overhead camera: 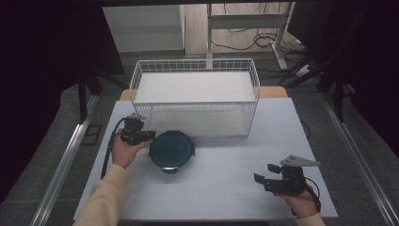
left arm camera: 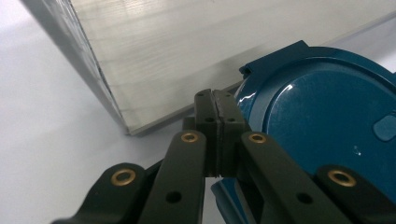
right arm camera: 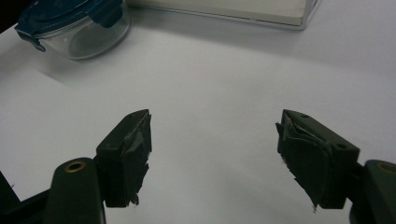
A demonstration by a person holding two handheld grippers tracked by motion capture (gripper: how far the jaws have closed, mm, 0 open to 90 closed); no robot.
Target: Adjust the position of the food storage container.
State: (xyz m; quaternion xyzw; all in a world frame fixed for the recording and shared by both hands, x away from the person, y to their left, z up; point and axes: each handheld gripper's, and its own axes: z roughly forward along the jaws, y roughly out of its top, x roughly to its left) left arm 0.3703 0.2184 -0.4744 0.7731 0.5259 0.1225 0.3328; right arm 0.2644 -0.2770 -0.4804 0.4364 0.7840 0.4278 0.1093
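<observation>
A round clear container with a dark blue clip-on lid [overhead camera: 171,149] stands on the white table [overhead camera: 226,193], just in front of the wire basket. My left gripper [overhead camera: 149,135] lies at the container's left edge, its jaws pressed together with nothing between them. In the left gripper view its tip [left arm camera: 215,100] sits beside the lid [left arm camera: 322,116] near one of its clips. My right gripper [overhead camera: 264,173] rests at the table's near right, open. In the right gripper view its jaws [right arm camera: 215,140] stand wide over bare table, with the container [right arm camera: 74,28] far off at the upper left.
A white wire basket [overhead camera: 195,101] with a white liner stands at the back middle of the table, close behind the container. Its lower front edge [left arm camera: 163,51] shows in the left gripper view. Beyond the table are a grey floor, desk legs and cables.
</observation>
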